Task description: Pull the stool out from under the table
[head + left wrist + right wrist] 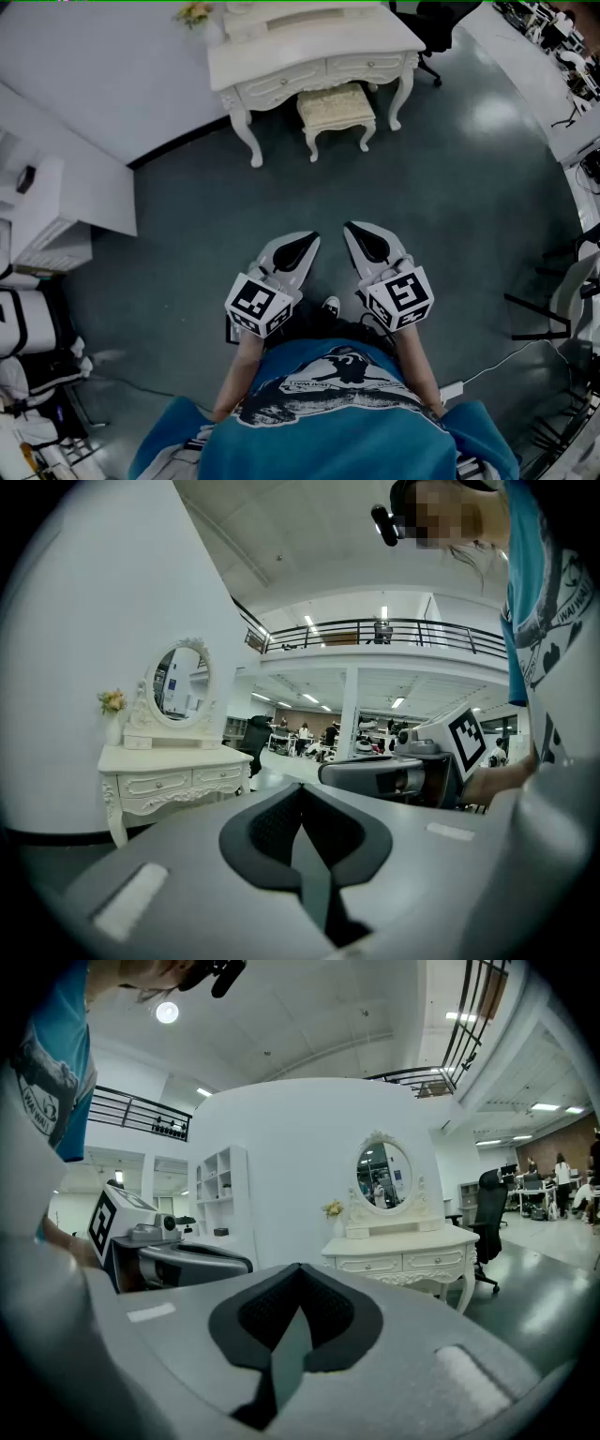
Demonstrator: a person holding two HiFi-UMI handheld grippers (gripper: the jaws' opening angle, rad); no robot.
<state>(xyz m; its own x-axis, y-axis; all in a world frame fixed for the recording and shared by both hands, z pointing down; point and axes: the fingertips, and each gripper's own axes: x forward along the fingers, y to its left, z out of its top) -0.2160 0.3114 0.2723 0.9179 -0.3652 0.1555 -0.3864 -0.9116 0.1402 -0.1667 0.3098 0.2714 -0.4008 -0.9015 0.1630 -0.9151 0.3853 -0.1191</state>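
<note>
Locating stool (336,109): set in knee gap of table (314,47), between the two front legs, partly under the top, front of seat showing; well apart from both grippers
Build: small, cream, padded seat on carved, curved legs
Handling, judged: probably light; frame stiff, cushion soft and yielding; likely to slide easily on smooth dark floor (187,234); slender legs apt to catch or tip if pulled from high up
Hold, judged: front seat rail just under the cushion, or top of a front leg; not the padding, which would give
Left gripper (300,249): jaws fully together, nothing between them, touching nothing; held low near the person's waist
Right gripper (366,242): jaws likewise closed and empty; just beside the left one, aimed toward table
Need before grasp, judged: approach across floor, then jaws opened enough to take the rail
</note>
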